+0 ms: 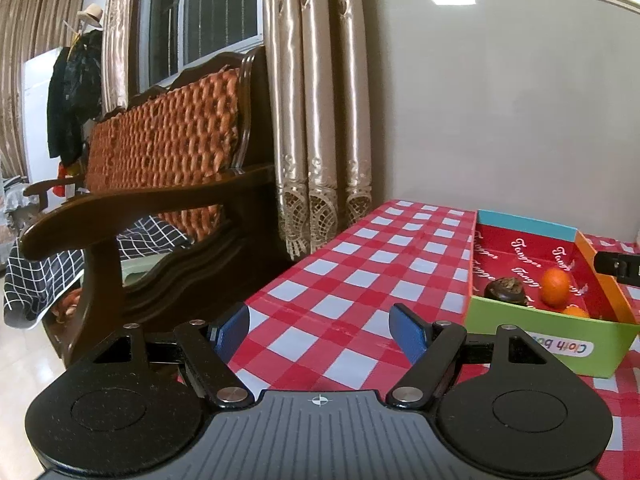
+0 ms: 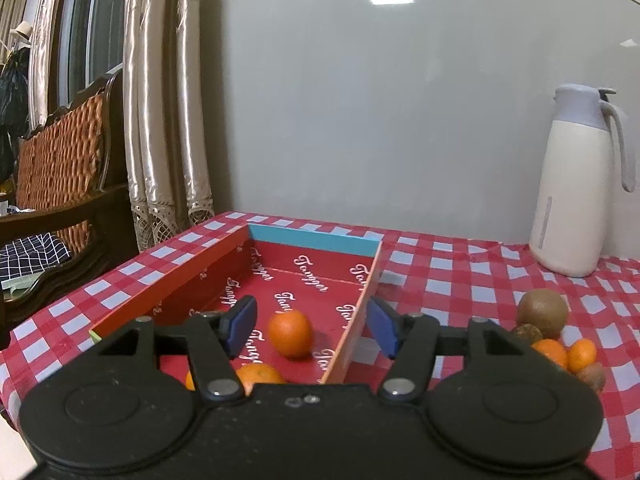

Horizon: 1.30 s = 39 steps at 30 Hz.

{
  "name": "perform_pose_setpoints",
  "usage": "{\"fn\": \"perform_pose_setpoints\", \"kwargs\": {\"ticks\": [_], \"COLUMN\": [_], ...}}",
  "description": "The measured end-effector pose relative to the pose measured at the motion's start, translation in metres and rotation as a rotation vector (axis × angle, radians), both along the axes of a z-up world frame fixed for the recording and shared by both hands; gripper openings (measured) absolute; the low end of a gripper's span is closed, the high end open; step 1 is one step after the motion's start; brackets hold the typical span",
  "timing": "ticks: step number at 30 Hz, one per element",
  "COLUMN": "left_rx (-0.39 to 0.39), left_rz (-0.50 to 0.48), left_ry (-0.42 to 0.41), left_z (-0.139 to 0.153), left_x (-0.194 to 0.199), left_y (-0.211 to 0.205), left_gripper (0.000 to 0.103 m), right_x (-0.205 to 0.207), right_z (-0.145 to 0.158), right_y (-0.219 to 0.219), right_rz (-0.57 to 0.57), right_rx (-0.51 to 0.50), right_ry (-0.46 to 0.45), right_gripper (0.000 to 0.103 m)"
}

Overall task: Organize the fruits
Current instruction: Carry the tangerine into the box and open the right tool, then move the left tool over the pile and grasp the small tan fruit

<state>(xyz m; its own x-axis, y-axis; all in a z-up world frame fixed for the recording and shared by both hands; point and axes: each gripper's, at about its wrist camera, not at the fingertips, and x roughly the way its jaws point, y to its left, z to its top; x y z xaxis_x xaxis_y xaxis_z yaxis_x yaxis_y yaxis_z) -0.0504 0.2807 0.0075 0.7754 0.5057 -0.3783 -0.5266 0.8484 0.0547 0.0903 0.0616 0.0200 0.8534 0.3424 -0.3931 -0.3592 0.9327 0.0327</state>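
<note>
A cardboard box (image 2: 312, 238) with a red printed inside sits on the checked tablecloth. An orange (image 2: 290, 334) lies on the box floor, slightly blurred. My right gripper (image 2: 312, 328) hovers over it, open, with the blue pads clear of the fruit. A second orange (image 2: 258, 374) lies nearer, partly hidden by the gripper body. Right of the box is a pile of loose fruit: a large brown fruit (image 2: 542, 312) and small oranges (image 2: 582, 355). In the left wrist view the box (image 1: 540, 340) holds a dark fruit (image 1: 506, 291) and an orange (image 1: 555, 287). My left gripper (image 1: 320, 330) is open over bare cloth, left of the box.
A white thermos jug (image 2: 576, 184) stands at the back right against the wall. A dark wooden chair (image 1: 160, 184) with an orange woven back sits just past the table's left edge, beside curtains (image 1: 316, 100). Open cloth (image 1: 380, 248) lies left of the box.
</note>
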Motion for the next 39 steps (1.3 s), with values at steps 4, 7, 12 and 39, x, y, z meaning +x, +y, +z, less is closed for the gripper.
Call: {"fn": "perform_pose_setpoints", "kwargs": {"ticks": [4,7,12,39], "left_rx": [-0.002,0.001,0.003,0.009], "left_rz": [-0.023,-0.056,-0.118,-0.460], "left_ry": [-0.010,-0.014,-0.011,-0.038], "left_z": [0.002,0.003,0.001,-0.007], "left_x": [0.006,0.014,0.033,0.103], "left_y": [-0.012,-0.028,-0.060,-0.237], "left_gripper": [0.077,0.077,0.077,0.103], "right_x": [-0.002,-0.002,0.002,-0.007], "right_z": [0.002,0.003,0.002,-0.001], "right_y": [-0.009,-0.022,-0.055,-0.248], "right_rz": [-0.014,-0.036,-0.093,-0.469], "right_rx": [-0.010,-0.024,-0.038,-0.023], "right_ry": [-0.013,-0.021,-0.017,-0.012], "right_gripper": [0.060,0.060,0.060,0.084]}}
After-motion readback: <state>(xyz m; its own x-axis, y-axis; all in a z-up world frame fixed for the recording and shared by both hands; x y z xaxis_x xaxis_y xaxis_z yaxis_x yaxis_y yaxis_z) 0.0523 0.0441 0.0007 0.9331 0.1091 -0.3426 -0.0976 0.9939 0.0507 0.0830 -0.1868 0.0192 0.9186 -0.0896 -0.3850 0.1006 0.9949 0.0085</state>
